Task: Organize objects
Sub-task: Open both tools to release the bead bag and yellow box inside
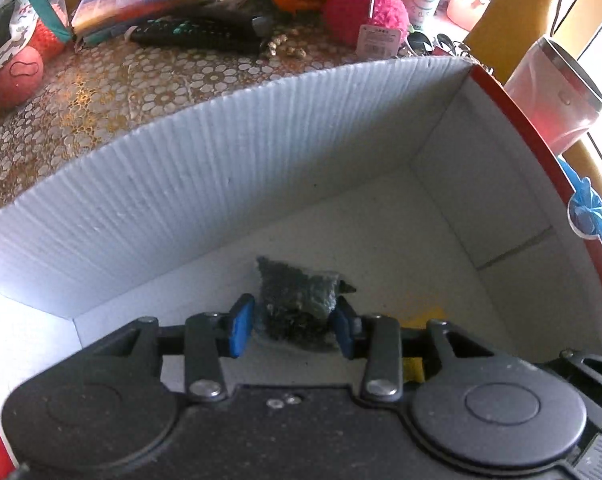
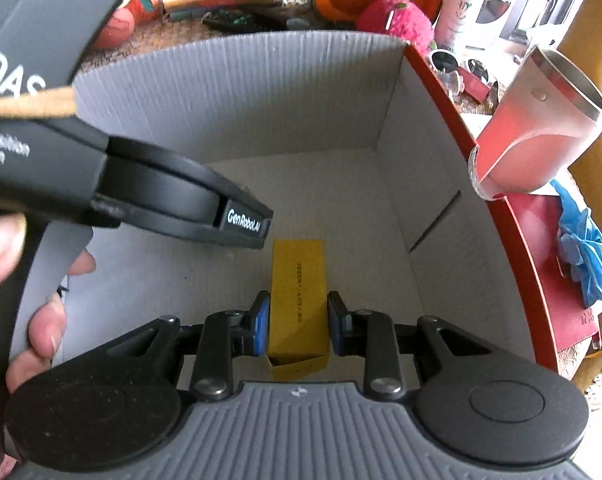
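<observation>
Left gripper (image 1: pixel 292 326): we see its jaws closed on a dark scrubber (image 1: pixel 297 296), low inside the box (image 1: pixel 205 168).
Right gripper (image 2: pixel 298 322): we see its jaws clamped on a yellow carton (image 2: pixel 299 280), also down in the box.
Box: white inside, red outside, on the tabletop (image 1: pixel 113 92).
</observation>
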The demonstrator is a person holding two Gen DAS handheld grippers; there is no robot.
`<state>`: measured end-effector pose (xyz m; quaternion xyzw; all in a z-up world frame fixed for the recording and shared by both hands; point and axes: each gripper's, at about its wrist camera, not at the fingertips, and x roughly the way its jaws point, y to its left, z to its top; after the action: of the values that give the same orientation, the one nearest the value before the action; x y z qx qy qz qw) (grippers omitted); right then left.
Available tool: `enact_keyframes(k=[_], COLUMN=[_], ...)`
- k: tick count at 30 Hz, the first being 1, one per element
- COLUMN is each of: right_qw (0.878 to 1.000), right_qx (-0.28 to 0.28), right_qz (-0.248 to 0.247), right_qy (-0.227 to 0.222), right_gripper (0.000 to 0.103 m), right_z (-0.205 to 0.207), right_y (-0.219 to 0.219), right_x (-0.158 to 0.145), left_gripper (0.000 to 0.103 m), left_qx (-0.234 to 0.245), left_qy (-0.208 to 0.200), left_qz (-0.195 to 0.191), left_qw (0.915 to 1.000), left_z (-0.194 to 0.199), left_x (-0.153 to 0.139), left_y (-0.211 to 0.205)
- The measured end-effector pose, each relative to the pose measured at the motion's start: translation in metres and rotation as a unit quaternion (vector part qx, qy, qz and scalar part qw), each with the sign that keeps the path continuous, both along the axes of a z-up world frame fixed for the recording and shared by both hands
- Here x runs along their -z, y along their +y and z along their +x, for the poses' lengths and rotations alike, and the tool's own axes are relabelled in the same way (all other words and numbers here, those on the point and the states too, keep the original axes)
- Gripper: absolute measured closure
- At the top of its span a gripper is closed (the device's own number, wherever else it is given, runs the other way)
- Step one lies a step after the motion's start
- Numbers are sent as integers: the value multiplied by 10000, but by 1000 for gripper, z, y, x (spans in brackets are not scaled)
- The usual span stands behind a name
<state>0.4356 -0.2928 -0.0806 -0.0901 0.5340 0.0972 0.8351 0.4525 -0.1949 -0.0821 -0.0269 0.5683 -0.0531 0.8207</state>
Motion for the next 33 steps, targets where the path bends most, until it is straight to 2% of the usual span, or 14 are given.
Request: enact_keyframes(k=[6,10,19,33], right_qw=[9998,9997,9980,9917], right_qx=[84,97,201,175], right_qz=[105,207,592,878], right_qy=[146,97,-120,-918], right_gripper=[73,74,74,74], right_z=[-4,-7,-19,-76], right_y=[-2,-4,-12,-2], right_x=[1,-3,-26,-86], left_gripper=[40,39,38,38], left_qx=[-120,-158,-26,355], left_qy=[2,-91,-517,-1451], left_qz=[-68,-202,-473,-655], left_qw=[9999,9996,9975,9866], left_z=[-1,-6,-29,-112], left_x=[-2,-10,-51,-122], left_y=[8,15,19,59])
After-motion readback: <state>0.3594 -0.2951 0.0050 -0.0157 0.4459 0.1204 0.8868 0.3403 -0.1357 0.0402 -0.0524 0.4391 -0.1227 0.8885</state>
